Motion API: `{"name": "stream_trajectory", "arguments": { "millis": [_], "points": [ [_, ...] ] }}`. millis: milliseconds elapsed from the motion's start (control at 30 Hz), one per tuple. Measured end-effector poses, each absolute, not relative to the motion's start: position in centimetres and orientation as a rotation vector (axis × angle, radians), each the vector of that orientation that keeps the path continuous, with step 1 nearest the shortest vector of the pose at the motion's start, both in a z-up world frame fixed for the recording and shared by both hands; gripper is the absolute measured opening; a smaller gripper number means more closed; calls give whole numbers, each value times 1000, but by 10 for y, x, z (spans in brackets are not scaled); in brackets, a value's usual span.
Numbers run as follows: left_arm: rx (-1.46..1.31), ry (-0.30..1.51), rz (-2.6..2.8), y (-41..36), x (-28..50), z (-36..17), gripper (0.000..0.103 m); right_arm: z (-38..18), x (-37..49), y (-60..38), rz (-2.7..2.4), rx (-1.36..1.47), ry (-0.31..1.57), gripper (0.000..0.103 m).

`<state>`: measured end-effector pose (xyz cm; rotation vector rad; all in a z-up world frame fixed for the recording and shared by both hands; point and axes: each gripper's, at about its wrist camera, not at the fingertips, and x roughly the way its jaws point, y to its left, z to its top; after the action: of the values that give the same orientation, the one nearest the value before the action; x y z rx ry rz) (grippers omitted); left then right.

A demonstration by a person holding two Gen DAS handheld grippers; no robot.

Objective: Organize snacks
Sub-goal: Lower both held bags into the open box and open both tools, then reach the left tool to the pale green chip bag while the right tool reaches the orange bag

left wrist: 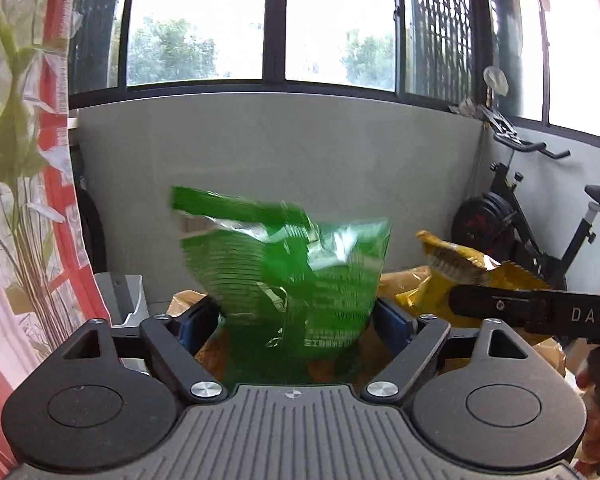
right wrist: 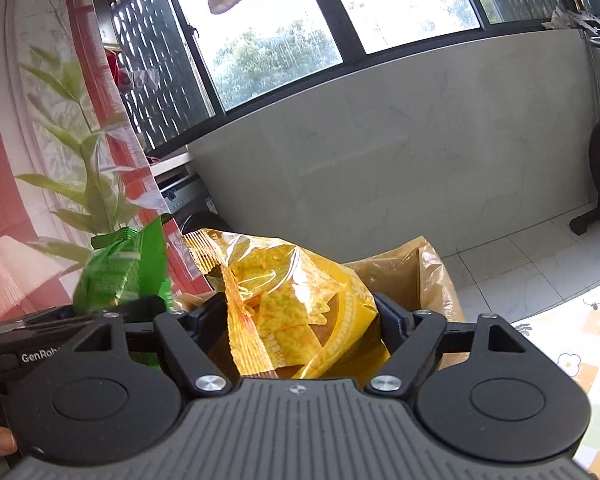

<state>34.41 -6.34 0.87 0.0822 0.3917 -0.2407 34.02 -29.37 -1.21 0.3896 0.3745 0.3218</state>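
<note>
green snack bag (left wrist: 288,276): glossy green foil, white print, crumpled top, upright, slightly blurred; sits between the left gripper's 2 blue pads, above the open box. Also visible at left in the right wrist view (right wrist: 122,268).
yellow snack bag (right wrist: 296,304): clear yellow film, chips visible inside, serrated top edge, upright and tilted left; sits between the right gripper's 2 pads. Seen at right in the left wrist view (left wrist: 460,268).
cardboard box (right wrist: 428,276): brown, open top, plastic-lined, on the tiled floor, just behind and below both bags.
</note>
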Motion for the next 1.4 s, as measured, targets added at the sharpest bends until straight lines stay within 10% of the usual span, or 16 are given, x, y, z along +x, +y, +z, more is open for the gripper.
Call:
{"name": "stream_trajectory", "arguments": {
  "millis": [867, 1400],
  "points": [
    [-76, 422, -92, 12, 220, 30, 95, 19, 217, -332, 498, 285, 247, 92],
    [-185, 495, -20, 6, 138, -72, 92, -133, 116, -345, 338, 358, 589, 92]
  ]
}}
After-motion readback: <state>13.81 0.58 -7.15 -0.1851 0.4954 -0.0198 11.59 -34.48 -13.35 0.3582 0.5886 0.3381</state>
